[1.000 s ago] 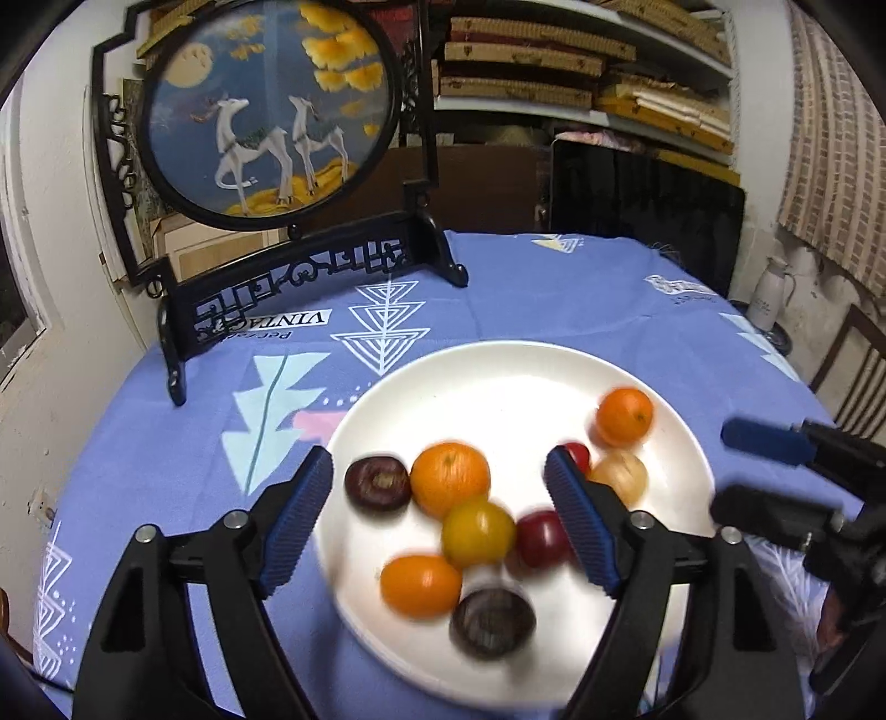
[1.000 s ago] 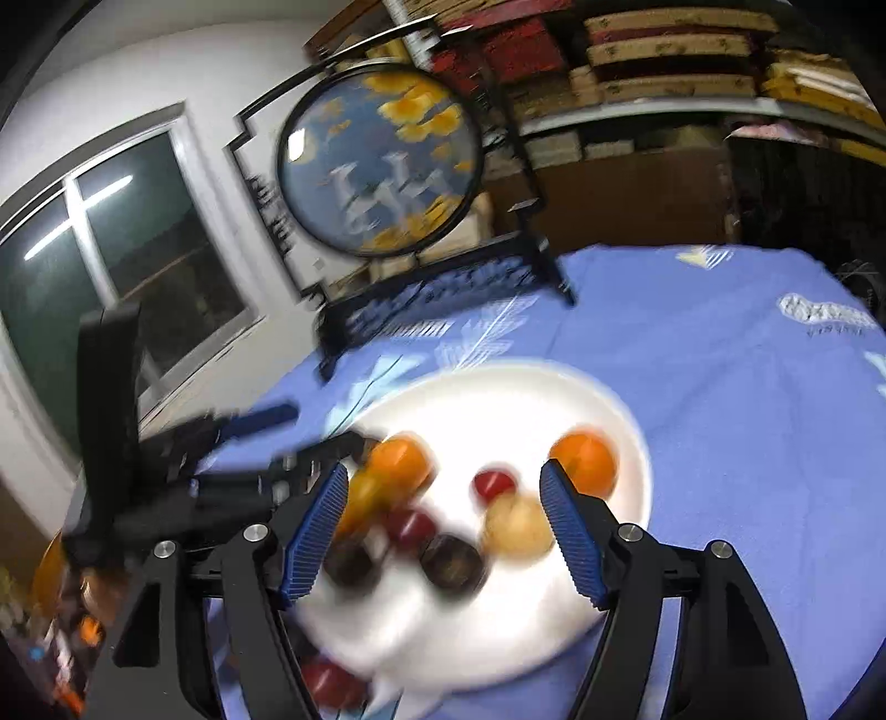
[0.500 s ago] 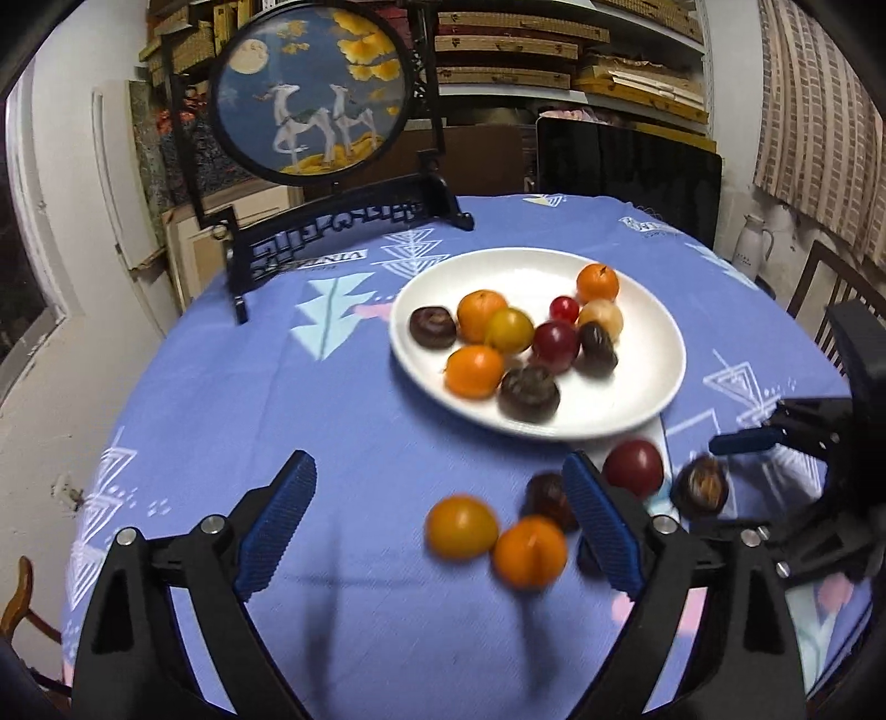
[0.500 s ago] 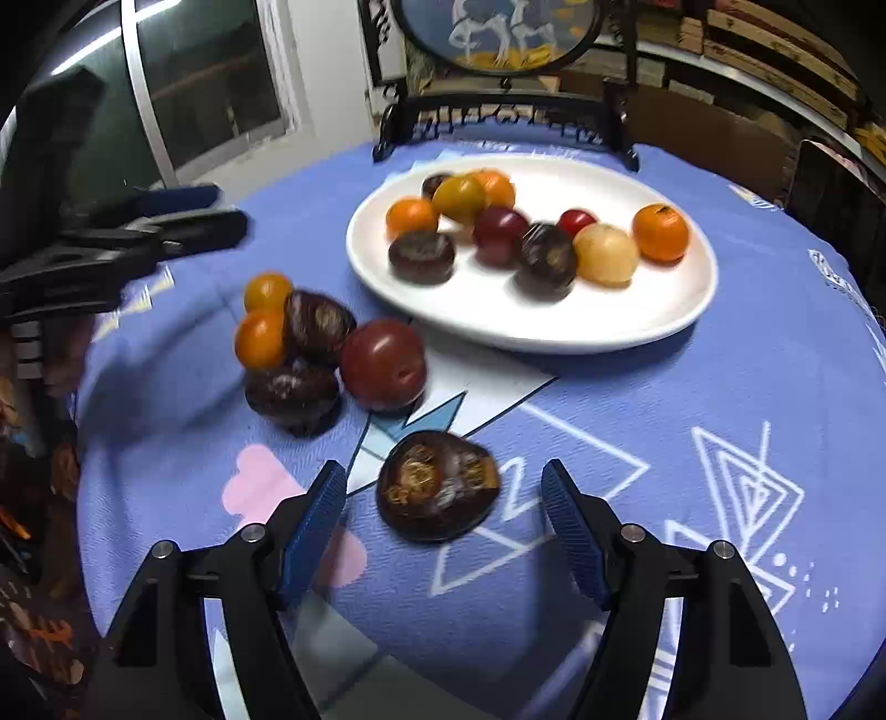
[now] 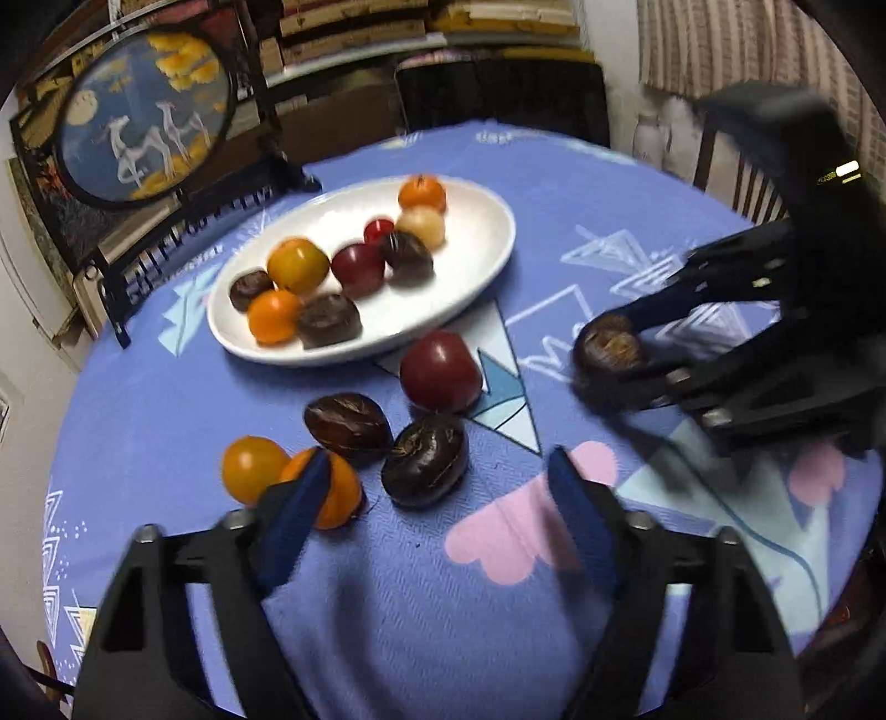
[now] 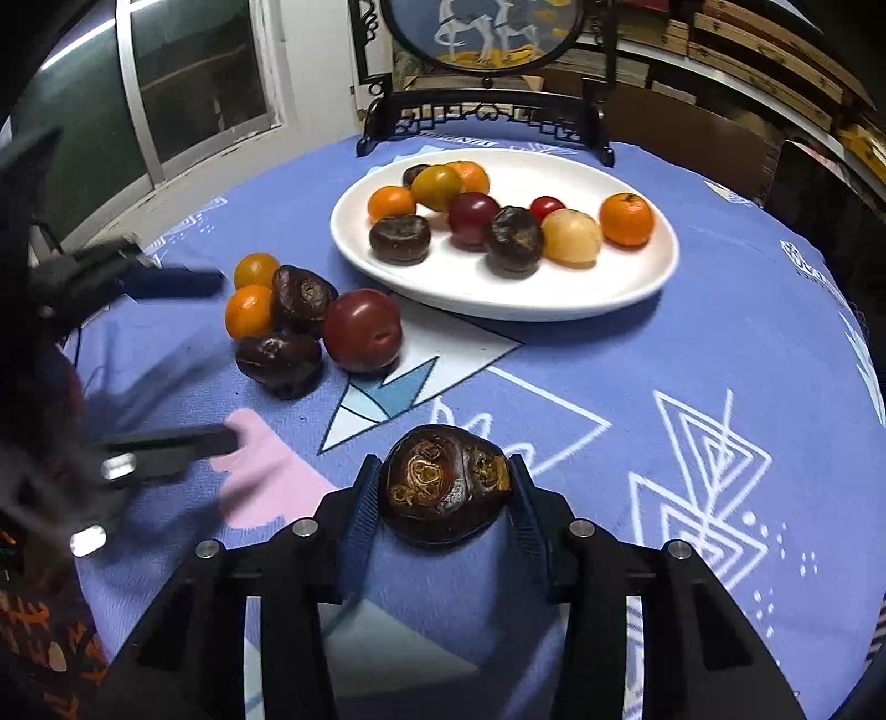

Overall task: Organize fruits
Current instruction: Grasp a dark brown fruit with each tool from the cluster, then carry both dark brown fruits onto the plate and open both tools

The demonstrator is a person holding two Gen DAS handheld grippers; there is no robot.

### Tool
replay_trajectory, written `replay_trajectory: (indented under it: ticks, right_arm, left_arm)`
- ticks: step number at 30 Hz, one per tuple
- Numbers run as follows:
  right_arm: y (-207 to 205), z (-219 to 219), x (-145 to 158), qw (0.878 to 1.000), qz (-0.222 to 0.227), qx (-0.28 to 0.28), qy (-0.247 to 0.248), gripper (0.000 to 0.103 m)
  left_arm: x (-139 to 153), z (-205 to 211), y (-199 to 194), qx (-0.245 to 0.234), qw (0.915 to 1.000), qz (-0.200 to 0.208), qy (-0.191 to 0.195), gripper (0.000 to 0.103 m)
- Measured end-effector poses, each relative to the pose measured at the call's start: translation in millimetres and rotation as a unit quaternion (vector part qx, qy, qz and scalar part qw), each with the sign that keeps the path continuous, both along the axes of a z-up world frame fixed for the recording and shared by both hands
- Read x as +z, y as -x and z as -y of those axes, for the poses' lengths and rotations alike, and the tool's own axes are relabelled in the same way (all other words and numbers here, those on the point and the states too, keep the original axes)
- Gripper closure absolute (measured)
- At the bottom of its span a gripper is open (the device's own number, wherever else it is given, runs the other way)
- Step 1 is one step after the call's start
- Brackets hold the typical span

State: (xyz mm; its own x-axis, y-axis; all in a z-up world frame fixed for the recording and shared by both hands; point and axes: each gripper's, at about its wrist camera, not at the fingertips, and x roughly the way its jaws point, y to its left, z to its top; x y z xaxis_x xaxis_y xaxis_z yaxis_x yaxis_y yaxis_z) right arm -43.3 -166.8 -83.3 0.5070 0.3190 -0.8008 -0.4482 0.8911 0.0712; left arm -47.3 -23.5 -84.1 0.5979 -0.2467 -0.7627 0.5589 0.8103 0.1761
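The jaws of the right gripper (image 6: 446, 490) are closing on a dark wrinkled fruit (image 6: 446, 490) that lies on the blue tablecloth (image 6: 692, 343); both blue pads are seen at its sides, the left one touching, and half a second earlier the same fruit lay between wide jaws with space on each side. The jaws of the left gripper (image 5: 437, 498) are also closing, about half open, and nothing is gripped: a dark fruit (image 5: 425, 468) lies just ahead of the gap, while the left pad is seen in front of an orange fruit (image 5: 332, 493). Half a second earlier this loose pile was seen farther off, with the jaws wider.

Beside the orange fruit a second orange one (image 5: 252, 468), another dark fruit (image 5: 348, 425) and a red plum (image 5: 440, 371) are clustered, touching or nearly so. Behind them stands the white plate (image 5: 476, 260), loaded with more fruit.

Only from the right wrist is the mottled top of the gripped fruit shown clearly; from the left wrist it is blurred. A window (image 6: 194, 72) is seen only from the right wrist, a curtain (image 5: 709, 50) only from the left
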Motion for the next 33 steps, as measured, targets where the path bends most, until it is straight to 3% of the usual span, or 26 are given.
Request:
replay_trajectory:
  ticks: [2, 4, 6, 10, 20, 28, 33]
  right_arm:
    - [0, 3, 1, 1.000, 0.002, -0.002, -0.004, 0.057]
    - [0, 3, 0, 1.000, 0.000, -0.002, -0.009, 0.057]
    - [1, 2, -1, 1.000, 0.000, -0.002, -0.013, 0.057]
    - [2, 5, 2, 1.000, 0.007, -0.009, -0.024, 0.057]
    - [0, 4, 20, 0.999, 0.028, -0.007, -0.039, 0.057]
    - [-25, 10, 90, 0.990, 0.116, -0.016, -0.076, 0.057]
    - [-48, 21, 122, 0.979, 0.163, -0.028, -0.122, 0.057]
  left_arm:
    - [-9, 1, -13, 0.013, 0.9997, -0.021, -0.006, 0.048]
    - [-13, 2, -19, 0.019, 0.9994, -0.029, -0.006, 0.053]
    - [-13, 2, -19, 0.020, 0.9994, -0.025, -0.009, 0.067]
    - [-7, -6, -17, 0.018, 0.9991, -0.035, 0.013, 0.067]
    - [42, -18, -28, 0.046, 0.9974, 0.016, 0.053, 0.067]
    - [92, -12, -75, 0.087, 0.9901, 0.070, 0.085, 0.067]
    - [102, -7, -106, 0.115, 0.9855, 0.084, 0.093, 0.067]
